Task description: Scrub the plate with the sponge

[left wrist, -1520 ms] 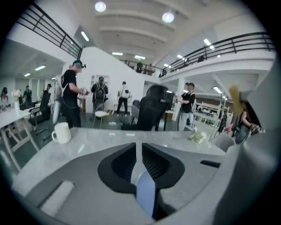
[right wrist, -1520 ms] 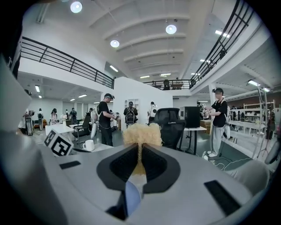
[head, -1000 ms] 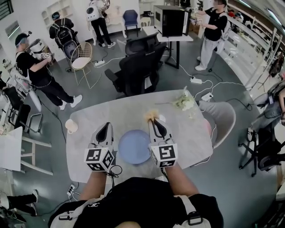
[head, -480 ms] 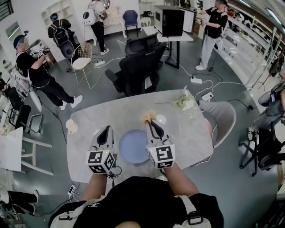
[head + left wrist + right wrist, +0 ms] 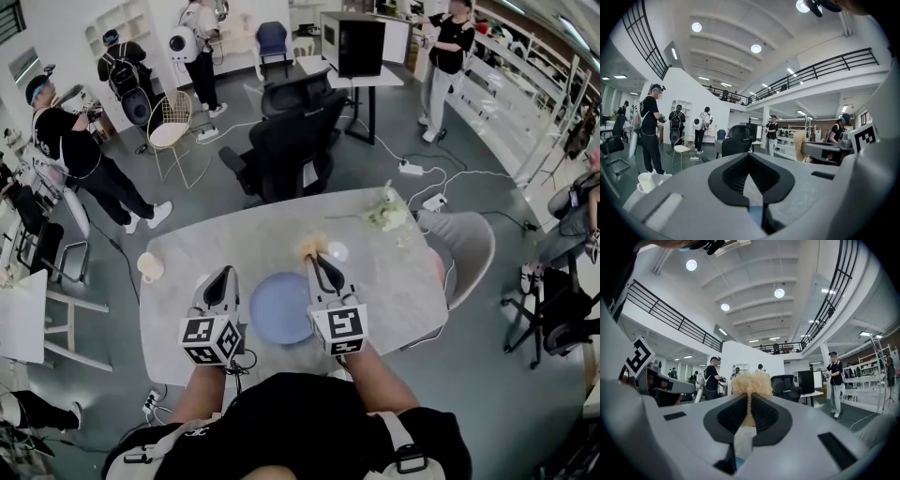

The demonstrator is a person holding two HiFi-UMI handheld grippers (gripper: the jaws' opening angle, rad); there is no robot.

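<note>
Since a second ago the right gripper point(image 5: 316, 258) has edged toward the plate point(image 5: 279, 309) — jaws clamped on the fuzzy yellow sponge point(image 5: 751, 380), just past its far rim. Left gripper point(image 5: 223, 274) jaws together, empty, beside the plate: blue, round, bare, flat on the table point(image 5: 234, 234). I would lower the sponge flat, pressing lightly

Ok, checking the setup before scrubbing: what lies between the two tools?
The blue plate, flat on the table between the left tool and the right tool; the head view shows it.
</note>
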